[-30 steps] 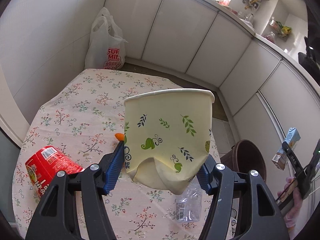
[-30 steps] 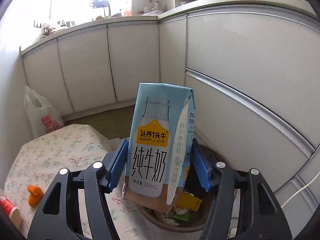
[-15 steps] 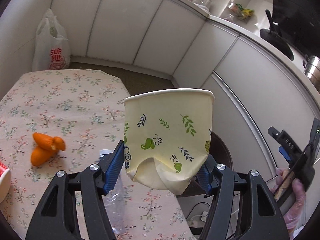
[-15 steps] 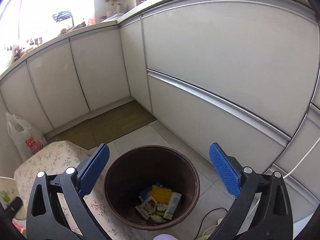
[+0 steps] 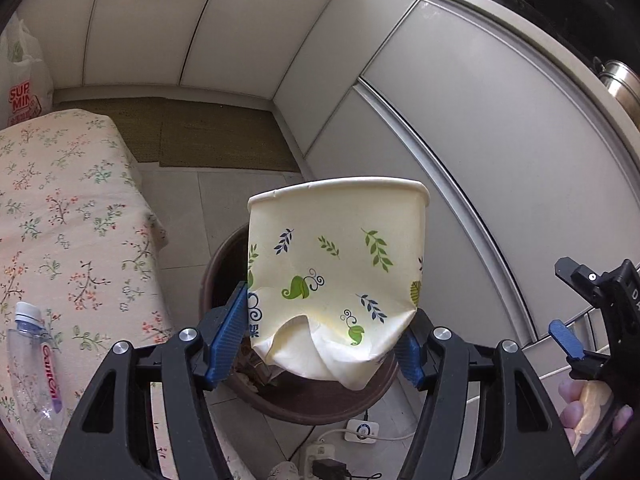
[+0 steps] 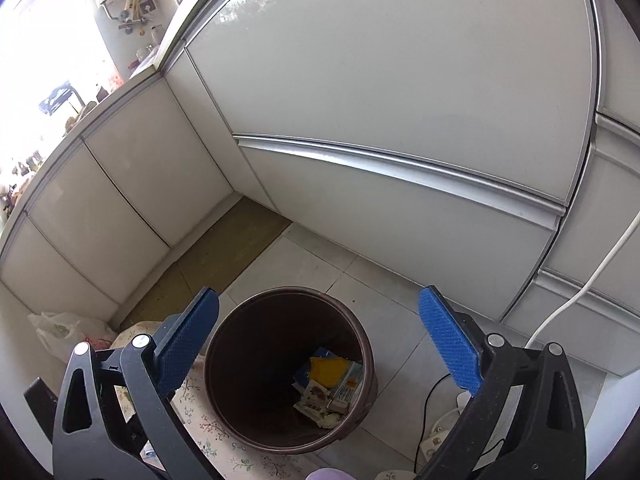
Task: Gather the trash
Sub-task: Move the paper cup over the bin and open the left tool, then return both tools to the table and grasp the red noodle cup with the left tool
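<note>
My left gripper [image 5: 320, 340] is shut on a crumpled cream paper cup [image 5: 336, 264] with green leaf prints, held upright above the brown trash bin [image 5: 320, 400]. My right gripper [image 6: 320, 340] is open and empty above the same bin [image 6: 240, 360]. Inside the bin lie the milk carton [image 6: 348, 388], a yellow wrapper [image 6: 328, 372] and other scraps. The right gripper [image 5: 576, 320] also shows at the right edge of the left wrist view.
A floral-clothed table [image 5: 60, 220] stands left of the bin, with a clear plastic bottle [image 5: 32, 372] on it. White cabinets [image 6: 400, 100] wrap around behind. A white shopping bag [image 5: 24, 84] sits on the floor. A power strip and cables [image 5: 360, 432] lie beside the bin.
My right gripper opened and the milk carton dropped into the bin. My left gripper carried the paper cup from over the table to above the bin.
</note>
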